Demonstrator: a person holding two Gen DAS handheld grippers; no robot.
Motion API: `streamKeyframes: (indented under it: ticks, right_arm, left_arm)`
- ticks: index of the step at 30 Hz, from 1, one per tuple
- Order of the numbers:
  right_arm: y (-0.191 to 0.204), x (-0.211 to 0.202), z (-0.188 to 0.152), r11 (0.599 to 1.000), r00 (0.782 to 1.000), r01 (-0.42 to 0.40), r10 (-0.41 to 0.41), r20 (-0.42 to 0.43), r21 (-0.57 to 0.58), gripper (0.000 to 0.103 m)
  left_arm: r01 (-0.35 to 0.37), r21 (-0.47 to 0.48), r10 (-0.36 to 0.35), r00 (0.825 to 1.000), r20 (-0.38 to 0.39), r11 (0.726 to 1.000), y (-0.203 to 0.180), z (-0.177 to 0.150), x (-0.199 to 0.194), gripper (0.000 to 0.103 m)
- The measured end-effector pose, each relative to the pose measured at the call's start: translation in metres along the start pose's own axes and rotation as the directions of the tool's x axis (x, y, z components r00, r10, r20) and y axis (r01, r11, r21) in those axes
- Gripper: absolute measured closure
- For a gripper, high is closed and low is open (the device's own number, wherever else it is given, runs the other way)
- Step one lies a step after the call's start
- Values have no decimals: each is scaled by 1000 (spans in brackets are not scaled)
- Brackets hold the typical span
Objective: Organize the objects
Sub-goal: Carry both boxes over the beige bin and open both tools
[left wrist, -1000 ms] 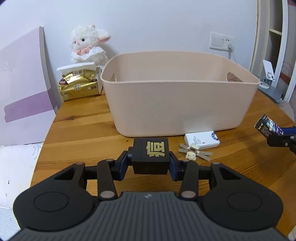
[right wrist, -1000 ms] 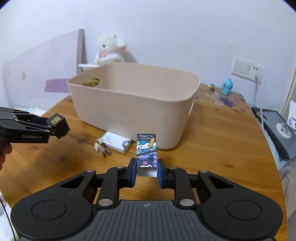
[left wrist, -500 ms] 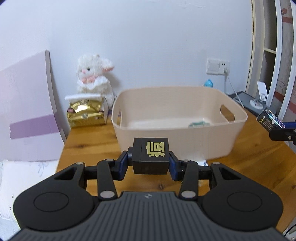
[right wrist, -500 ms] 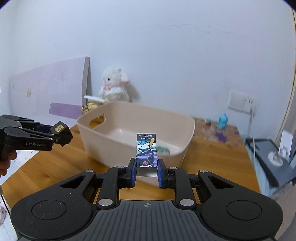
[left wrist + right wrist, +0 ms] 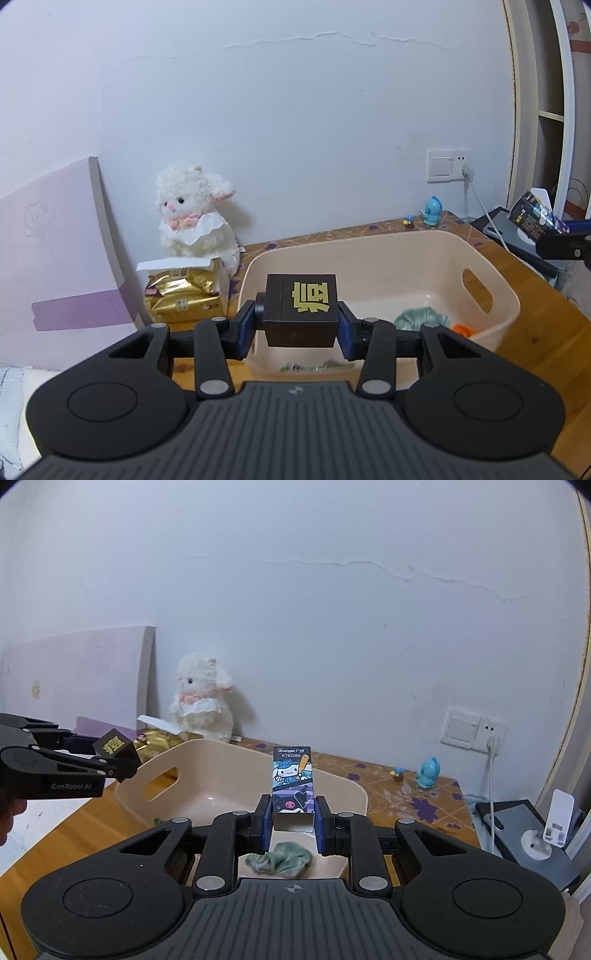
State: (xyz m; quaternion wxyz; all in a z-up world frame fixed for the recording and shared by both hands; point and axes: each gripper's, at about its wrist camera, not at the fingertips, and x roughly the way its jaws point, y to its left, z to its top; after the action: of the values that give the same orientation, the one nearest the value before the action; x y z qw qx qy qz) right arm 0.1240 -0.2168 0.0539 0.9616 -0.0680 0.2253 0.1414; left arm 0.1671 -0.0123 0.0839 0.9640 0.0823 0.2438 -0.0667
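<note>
Both grippers have risen since a moment ago, and the bin (image 5: 384, 258) that filled the view now sits below them with its floor showing. Left gripper (image 5: 301, 323) pinches a black cube (image 5: 301, 310) with a gold character, held above the bin's left end, just over the rim. Right gripper (image 5: 293, 821) is clamped on a tall cartoon box (image 5: 293, 782), upright above the bin's right end; in the left view that box (image 5: 532, 218) shows beyond the bin's right wall. From the right view the cube (image 5: 116, 755) hangs over the handle end of the bin (image 5: 221, 753).

Inside the bin lie a crumpled green cloth (image 5: 280, 862), an orange bit (image 5: 462, 329) beside it near the right wall, and some small items against the near wall, too hidden to name.

Behind the bin's left end stand a plush lamb (image 5: 195, 221) and a gold packet (image 5: 184, 299), with a purple board (image 5: 55, 251) leaning on the wall further left. Behind the bin's right end a blue figurine (image 5: 431, 211) stands below a wall socket (image 5: 448, 165), its white cable trailing to a dark device (image 5: 517, 823) right of the bin. Nothing lies between either load and the bin's open top. All rests on a wooden table (image 5: 546, 332).
</note>
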Motion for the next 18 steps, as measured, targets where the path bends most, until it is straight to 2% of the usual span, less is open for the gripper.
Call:
streamKeyframes:
  ticks: [6, 12, 18]
  right_arm:
    - [-7, 31, 3, 999, 999, 33, -33, -42, 0, 82]
    - [-14, 67, 3, 999, 993, 38, -38, -115, -2, 82]
    - [-12, 100, -8, 999, 979, 30, -34, -201, -19, 82]
  left_arm:
    - [-18, 25, 19, 999, -30, 1000, -14, 12, 38, 56]
    - [-22, 21, 24, 994, -110, 1000, -27, 13, 79, 56]
    - [-34, 43, 42, 979, -199, 999, -34, 3, 112, 56]
